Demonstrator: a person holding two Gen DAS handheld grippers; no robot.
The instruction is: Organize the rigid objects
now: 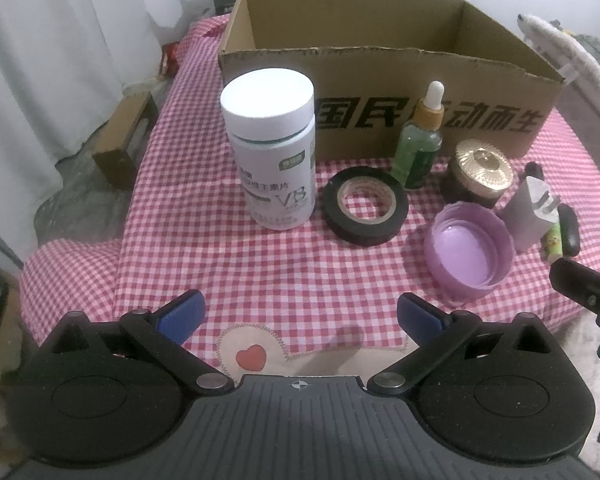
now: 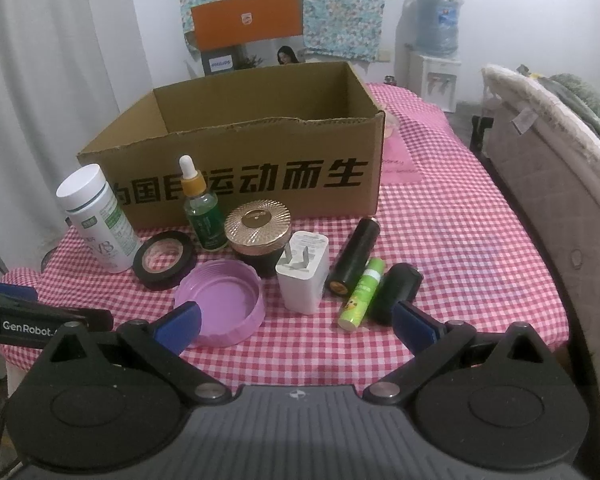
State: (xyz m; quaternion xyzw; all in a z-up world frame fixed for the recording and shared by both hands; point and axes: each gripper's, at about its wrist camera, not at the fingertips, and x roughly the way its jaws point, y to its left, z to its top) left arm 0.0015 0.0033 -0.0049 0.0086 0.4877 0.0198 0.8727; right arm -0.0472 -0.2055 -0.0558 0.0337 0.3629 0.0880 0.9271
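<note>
Nine loose things stand in front of one open cardboard box [image 2: 236,184] on the checked table [image 2: 460,240]: one white bottle [image 2: 100,220] at 9 o'clock, one tape roll [image 2: 164,260], one dropper bottle [image 2: 202,208], one gold-lidded jar [image 2: 258,232], one purple lid [image 2: 220,304], one charger [image 2: 304,272], two black cylinders, one green tube [image 2: 360,296]. Left tongs [image 1: 298,320] and right tongs [image 2: 296,320] both gape, empty.

both wrist views low, near, facing cardboard box [image 1: 380,92]

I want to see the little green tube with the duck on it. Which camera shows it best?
The right wrist view: the green tube lies in full sight between two black cylinders. In the left wrist view only its end peeks out at the right edge, behind the white charger.
</note>
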